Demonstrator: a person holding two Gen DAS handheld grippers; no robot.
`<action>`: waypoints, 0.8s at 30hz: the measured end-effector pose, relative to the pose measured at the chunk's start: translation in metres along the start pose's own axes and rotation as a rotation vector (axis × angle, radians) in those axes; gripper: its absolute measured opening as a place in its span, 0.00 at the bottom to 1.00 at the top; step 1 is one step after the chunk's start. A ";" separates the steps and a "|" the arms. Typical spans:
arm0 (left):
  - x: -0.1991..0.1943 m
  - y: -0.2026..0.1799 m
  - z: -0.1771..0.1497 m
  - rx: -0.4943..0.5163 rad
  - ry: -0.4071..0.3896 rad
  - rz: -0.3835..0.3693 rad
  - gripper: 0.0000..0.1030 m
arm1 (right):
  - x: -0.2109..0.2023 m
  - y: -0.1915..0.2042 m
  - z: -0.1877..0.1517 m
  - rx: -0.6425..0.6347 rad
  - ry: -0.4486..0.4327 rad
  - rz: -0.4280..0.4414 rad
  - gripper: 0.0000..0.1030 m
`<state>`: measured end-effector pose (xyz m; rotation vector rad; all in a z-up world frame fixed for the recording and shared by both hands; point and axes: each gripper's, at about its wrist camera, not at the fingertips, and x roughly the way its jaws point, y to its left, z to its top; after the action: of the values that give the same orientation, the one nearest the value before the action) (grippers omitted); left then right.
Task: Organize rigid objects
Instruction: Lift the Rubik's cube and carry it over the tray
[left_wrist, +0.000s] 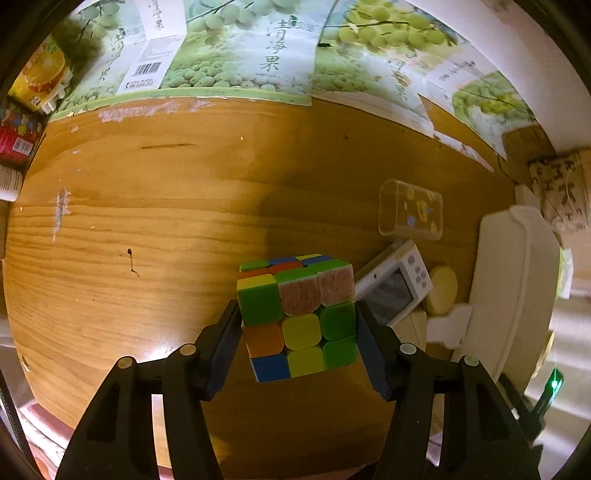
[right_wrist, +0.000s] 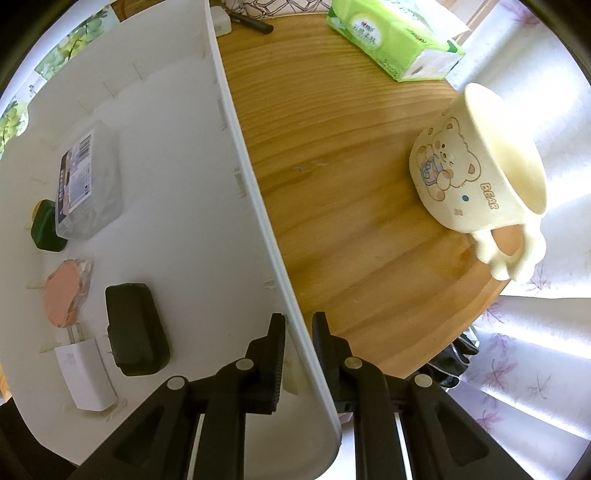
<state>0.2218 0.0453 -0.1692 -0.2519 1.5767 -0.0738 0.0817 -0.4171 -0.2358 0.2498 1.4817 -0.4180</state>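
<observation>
Left wrist view. The left gripper (left_wrist: 299, 332) pointed forward over the wooden table (left_wrist: 147, 221), its two fingers pinching a scrambled puzzle cube (left_wrist: 297, 317) by its left and right faces, the cube at centre near the camera. Left of and beyond the cube the tabletop lay bare up to the fruit-print cartons (left_wrist: 258, 55) along the far edge. To the right the space was crowded: a white handheld device (left_wrist: 397, 284), a clear plastic case (left_wrist: 410, 210) farther off, a pale yellow round piece (left_wrist: 441, 293), and the white bin (left_wrist: 517, 288) at the far right.

Right wrist view. The right gripper (right_wrist: 299, 343) straddled the bin's right wall, one finger inside, one outside, jaws pressed on the rim. Inside the bin (right_wrist: 177, 147) lay a black adapter (right_wrist: 135, 332), a white charger (right_wrist: 86, 376), a pink piece (right_wrist: 64, 291), a dark green item (right_wrist: 46, 225) and a clear labelled box (right_wrist: 88, 184). On the table to the right, a cream bear mug (right_wrist: 480, 177) stood near the table edge, with a green tissue pack (right_wrist: 395, 37) farther off.
</observation>
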 end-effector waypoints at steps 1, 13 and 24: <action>-0.002 0.001 -0.001 0.006 -0.001 0.000 0.61 | 0.000 0.000 -0.001 0.003 -0.002 -0.001 0.15; -0.025 -0.007 -0.029 0.077 -0.016 0.022 0.61 | -0.002 0.000 -0.008 0.004 -0.029 0.005 0.15; -0.044 -0.045 -0.058 0.105 -0.064 0.028 0.61 | 0.000 -0.013 -0.014 0.015 -0.059 0.056 0.12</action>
<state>0.1696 0.0044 -0.1157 -0.1481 1.5079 -0.1251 0.0633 -0.4235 -0.2354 0.2874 1.4115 -0.3885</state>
